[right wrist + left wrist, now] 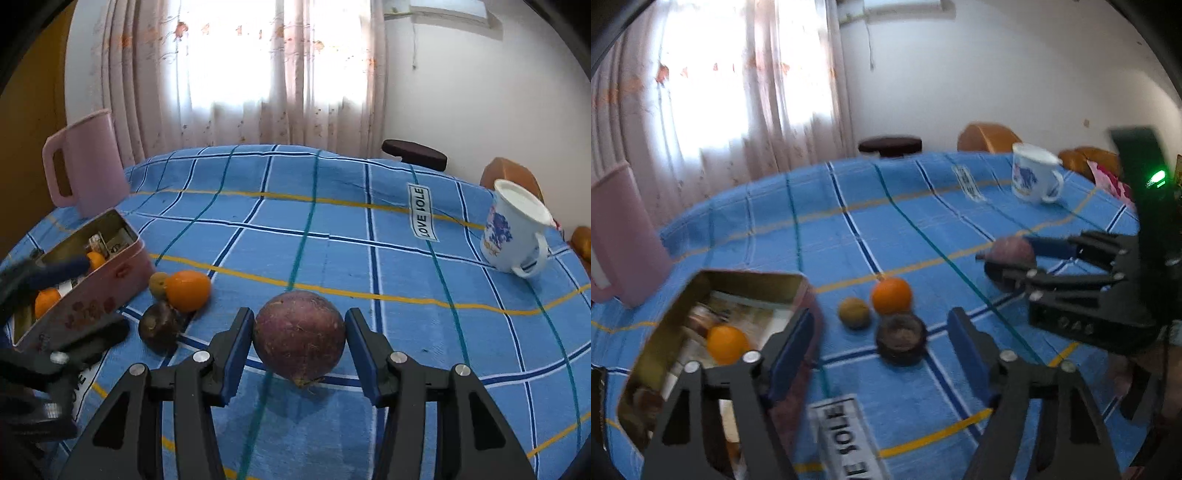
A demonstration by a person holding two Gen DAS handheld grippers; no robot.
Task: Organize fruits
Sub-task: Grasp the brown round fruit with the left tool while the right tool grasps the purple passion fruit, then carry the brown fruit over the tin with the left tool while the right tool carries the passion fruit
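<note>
While the purple passion fruit (299, 334) sits clamped between the blue pads of the right gripper (299, 343), its stem end pointing down toward the cloth and a shadow beneath it suggesting it hangs just clear of the surface, the place it seems meant for lies off to that gripper's left: the open pink tin (122, 273), which already holds at least one orange (726, 343). The fruit is nearly round, so no long axis matters; what counts is the sideways carry toward the tin, past the three loose fruits just beside the tin's near corner, an orange on the cloth (188, 290), a small greenish-brown fruit (158, 284) touching it, and a dark purple fruit (160, 326) in front. The left gripper (881, 354) is far nearer the tin (its left finger overlaps the tin's rim in its own view), jaws apart with nothing pressed between them, the dark fruit lying just ahead of the gap. Everything rests on a blue checked tablecloth (369, 258) with yellow and dark stripes; a pink pitcher (88, 162) stands behind the tin, a white printed mug (513, 229) sits well apart on the right, and a curtained window (258, 74) lights the room.
</note>
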